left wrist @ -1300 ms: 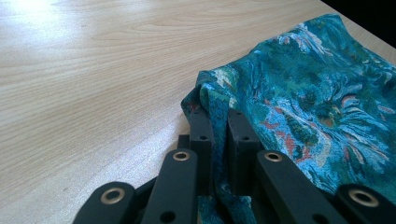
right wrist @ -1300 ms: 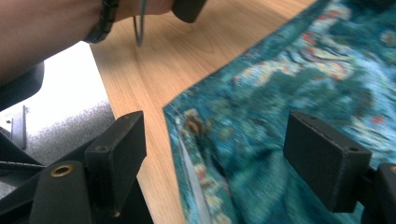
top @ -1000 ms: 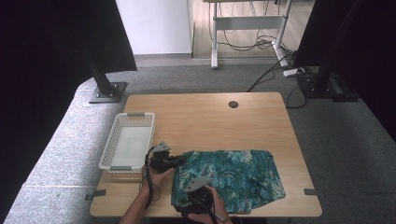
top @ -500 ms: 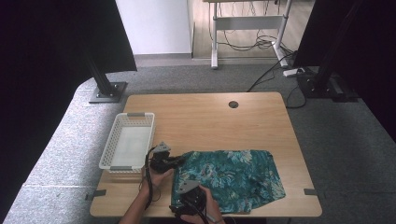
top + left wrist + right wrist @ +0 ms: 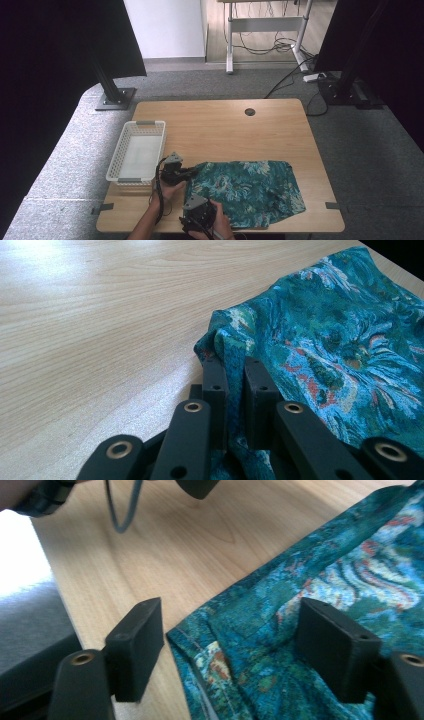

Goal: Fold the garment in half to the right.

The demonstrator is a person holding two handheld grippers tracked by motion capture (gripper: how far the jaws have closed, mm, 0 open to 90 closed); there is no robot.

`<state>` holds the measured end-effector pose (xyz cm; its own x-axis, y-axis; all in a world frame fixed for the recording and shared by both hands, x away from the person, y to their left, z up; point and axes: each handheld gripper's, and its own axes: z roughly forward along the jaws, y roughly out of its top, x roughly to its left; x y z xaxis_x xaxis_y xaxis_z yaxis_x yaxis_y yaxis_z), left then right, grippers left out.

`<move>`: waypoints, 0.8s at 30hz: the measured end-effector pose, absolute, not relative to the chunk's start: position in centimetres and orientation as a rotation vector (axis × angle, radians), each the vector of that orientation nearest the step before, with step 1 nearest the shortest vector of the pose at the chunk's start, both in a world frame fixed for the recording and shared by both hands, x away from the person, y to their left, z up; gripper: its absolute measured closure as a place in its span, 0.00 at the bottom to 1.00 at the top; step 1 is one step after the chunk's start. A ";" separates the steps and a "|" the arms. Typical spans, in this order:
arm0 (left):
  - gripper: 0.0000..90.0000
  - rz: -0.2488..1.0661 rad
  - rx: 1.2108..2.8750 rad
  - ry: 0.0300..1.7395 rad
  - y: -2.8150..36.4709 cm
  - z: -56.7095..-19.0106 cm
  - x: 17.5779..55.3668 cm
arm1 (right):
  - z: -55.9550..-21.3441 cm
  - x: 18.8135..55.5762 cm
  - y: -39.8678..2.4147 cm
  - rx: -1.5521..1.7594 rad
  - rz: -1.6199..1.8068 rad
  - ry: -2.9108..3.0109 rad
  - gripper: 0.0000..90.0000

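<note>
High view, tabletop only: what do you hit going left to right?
White basket → left tongs, shut on the near-left corner of the teal patterned cloth → the cloth itself, spread toward the right edge of the table.

I see grey carpet [image 5: 350,150] around the wooden bench [image 5: 225,130], black curtains [image 5: 50,75] either side, and cables [image 5: 270,45] under a white desk frame [image 5: 265,22] beyond.

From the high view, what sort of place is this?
Probably a lab or recording workspace: black curtains flank the wooden table, cables trail under a desk behind, and grey carpet covers the floor.
</note>
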<state>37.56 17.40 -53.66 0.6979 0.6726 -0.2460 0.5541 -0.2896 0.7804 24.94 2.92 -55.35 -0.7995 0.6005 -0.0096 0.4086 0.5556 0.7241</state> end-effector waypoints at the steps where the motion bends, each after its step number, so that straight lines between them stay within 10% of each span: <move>1: 0.90 0.161 1.974 0.944 17.4 -53.7 37.5 | -55.3 24.9 3.0 0.849 1.081 2.533 0.31; 13: 0.90 0.161 1.976 0.944 17.4 -53.8 37.6 | -54.8 25.9 1.1 0.990 1.132 2.490 0.91; 24: 0.89 0.162 1.976 0.948 17.5 -53.8 37.5 | -54.2 26.3 -0.6 1.032 1.131 2.492 0.86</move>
<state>37.54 17.50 -53.78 0.6959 0.6754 -0.2441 0.5558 -0.2913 0.7786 26.34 -0.62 -54.21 -0.7305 0.6774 0.0865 0.5110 0.4582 0.7272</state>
